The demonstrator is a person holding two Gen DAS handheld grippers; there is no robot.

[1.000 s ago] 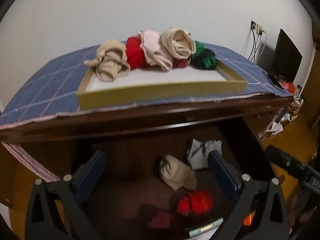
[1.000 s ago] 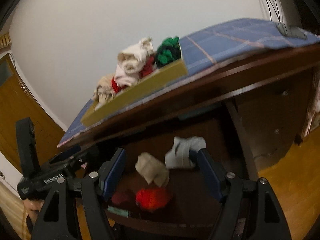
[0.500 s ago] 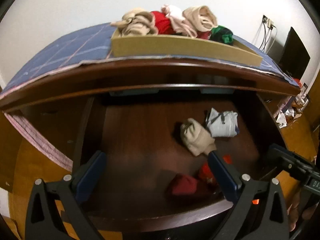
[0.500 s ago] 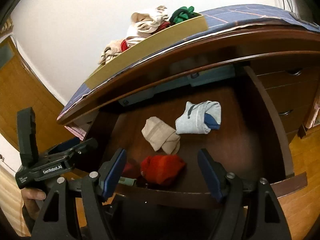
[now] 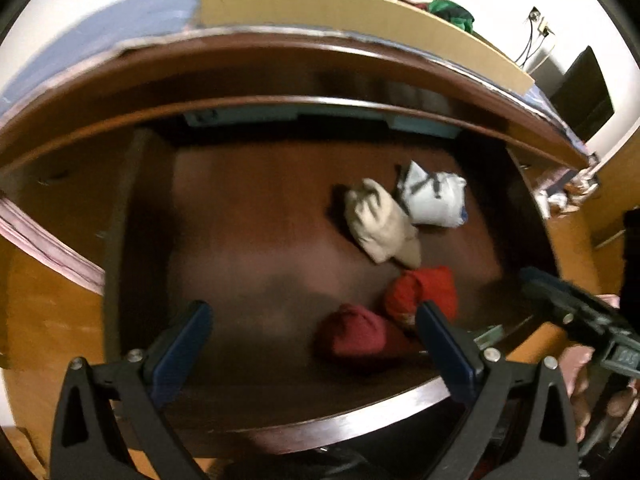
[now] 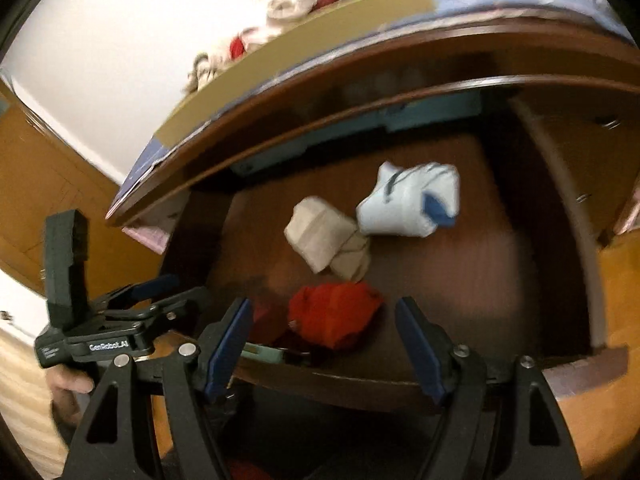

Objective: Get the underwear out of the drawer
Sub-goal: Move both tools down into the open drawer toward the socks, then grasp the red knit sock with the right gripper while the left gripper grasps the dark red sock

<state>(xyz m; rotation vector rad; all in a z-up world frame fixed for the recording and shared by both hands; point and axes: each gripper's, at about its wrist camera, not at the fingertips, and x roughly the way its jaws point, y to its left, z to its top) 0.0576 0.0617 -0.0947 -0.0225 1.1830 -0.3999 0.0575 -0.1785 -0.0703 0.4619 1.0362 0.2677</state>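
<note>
The dark wooden drawer (image 5: 240, 248) (image 6: 520, 264) is pulled out. In it lie several rolled pieces of underwear: a beige one (image 5: 380, 224) (image 6: 326, 240), a pale blue one (image 5: 434, 198) (image 6: 408, 204), a bright red one (image 5: 424, 290) (image 6: 334, 314) and a dark red one (image 5: 358, 332). My left gripper (image 5: 312, 316) hovers open above the drawer's front, the dark red piece just inside its right finger. My right gripper (image 6: 324, 316) is open too, above the bright red piece, with nothing pinched.
On the dresser top, over a blue checked cloth (image 5: 80, 48), stands a cardboard tray (image 5: 360, 4) (image 6: 304, 52) piled with more rolled underwear. A dark screen (image 5: 584, 96) stands at the right. A hand (image 6: 66, 384) holds the left gripper's handle. Wooden floor lies around.
Both grippers have tipped downward and sunk toward the drawer, so the drawer's inside fills both views and the tray has slid to the top edge. Neither has closed.
</note>
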